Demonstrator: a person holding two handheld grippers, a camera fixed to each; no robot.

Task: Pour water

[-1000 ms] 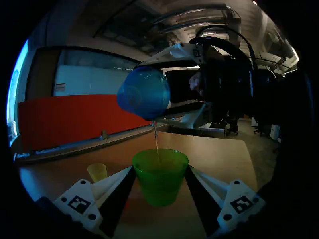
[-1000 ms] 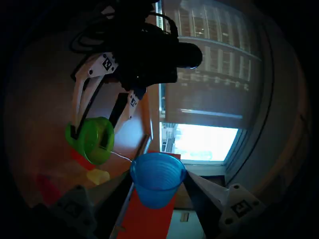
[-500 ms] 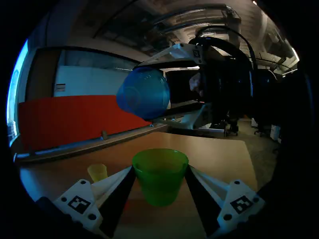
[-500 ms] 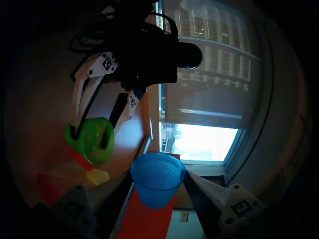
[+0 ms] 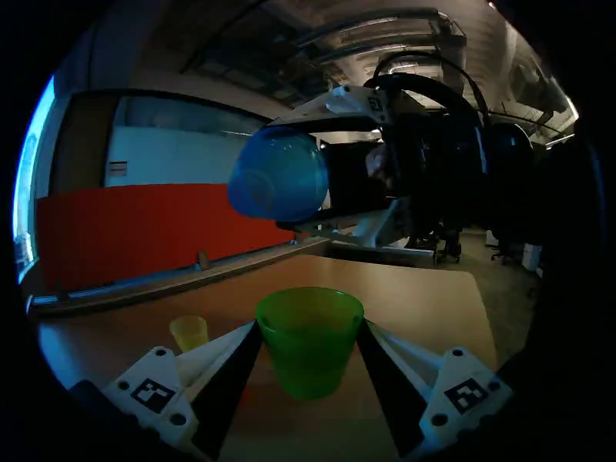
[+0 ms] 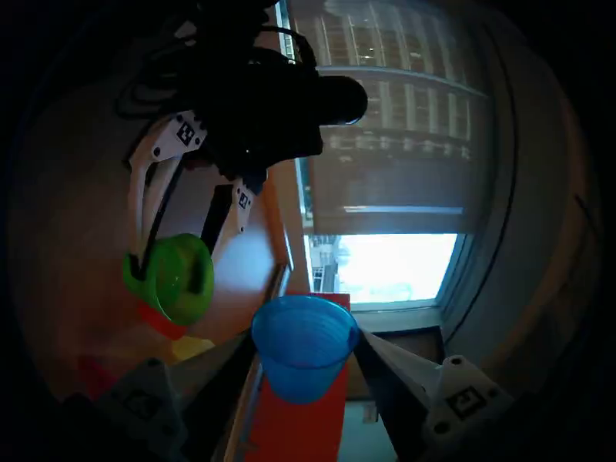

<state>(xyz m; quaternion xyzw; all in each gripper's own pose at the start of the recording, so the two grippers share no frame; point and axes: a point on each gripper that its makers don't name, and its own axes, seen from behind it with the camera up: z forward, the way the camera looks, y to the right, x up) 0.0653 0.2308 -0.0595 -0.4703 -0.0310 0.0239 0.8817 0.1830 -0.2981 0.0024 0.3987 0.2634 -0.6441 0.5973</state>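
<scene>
My left gripper (image 5: 309,350) is shut on a green cup (image 5: 309,339) that stands upright just above the wooden table (image 5: 431,296). Above it hangs a blue cup (image 5: 279,175), tipped on its side with its base toward this camera, and no water runs from it. My right gripper (image 6: 304,358) is shut on that blue cup (image 6: 304,350), whose open mouth faces the right gripper view's camera. In the same view the green cup (image 6: 171,279) sits to the left between the left gripper's white fingers (image 6: 146,192).
A small yellow cup (image 5: 189,333) stands on the table left of the green cup, with a red cup (image 6: 158,319) beside it. A red panel (image 5: 146,227) and a rail run along the table's far edge. A bright window (image 6: 385,269) lies beyond.
One second ago a thin stream ran from the blue cup into the green cup; it has stopped. The blue cup has since lifted slightly and turned back a little. The green cup has not moved.
</scene>
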